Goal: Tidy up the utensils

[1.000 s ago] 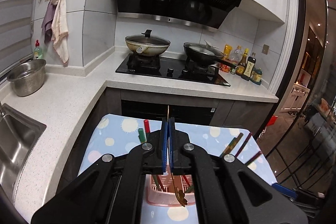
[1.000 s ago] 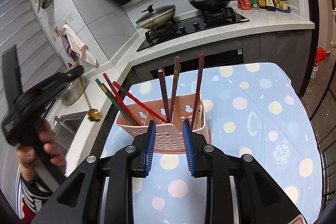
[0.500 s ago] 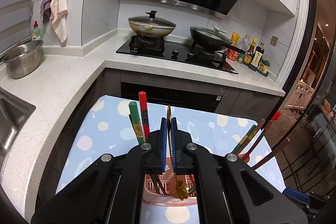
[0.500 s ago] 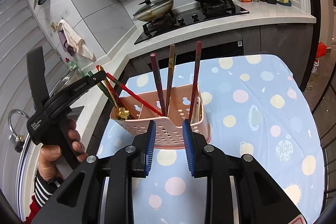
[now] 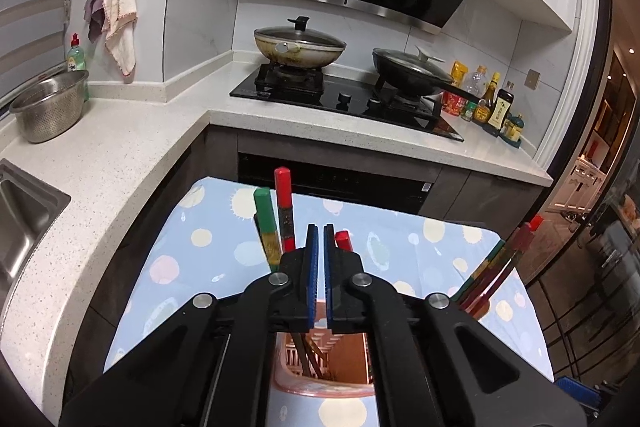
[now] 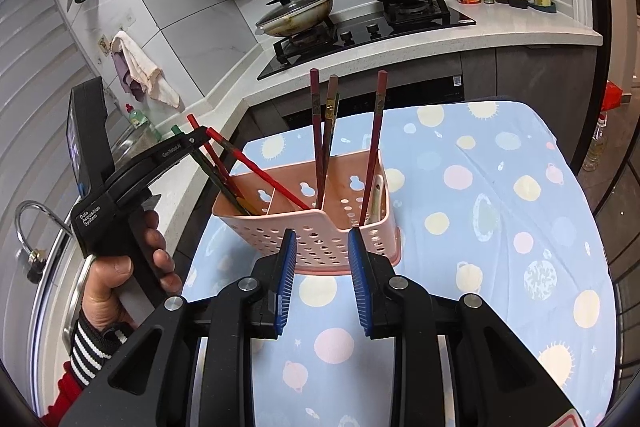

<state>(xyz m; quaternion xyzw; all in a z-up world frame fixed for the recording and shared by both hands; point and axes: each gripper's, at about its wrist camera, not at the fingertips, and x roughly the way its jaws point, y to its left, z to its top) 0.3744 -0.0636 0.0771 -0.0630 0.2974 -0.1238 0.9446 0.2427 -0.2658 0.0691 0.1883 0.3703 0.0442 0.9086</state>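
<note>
Left gripper (image 5: 319, 259) now parted a crack, grasping nothing; the gold spoon pinched a second ago is gone from it, judged dropped into the basket's (image 6: 320, 223) left compartment among the chopsticks (image 6: 216, 163). Right gripper (image 6: 322, 279) held wide apart, just before the basket. One utensil judged sorted.

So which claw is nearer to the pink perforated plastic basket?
Left. The left claw hangs directly over the pink perforated plastic basket's left compartment; the right claw waits open just before its front wall.
</note>
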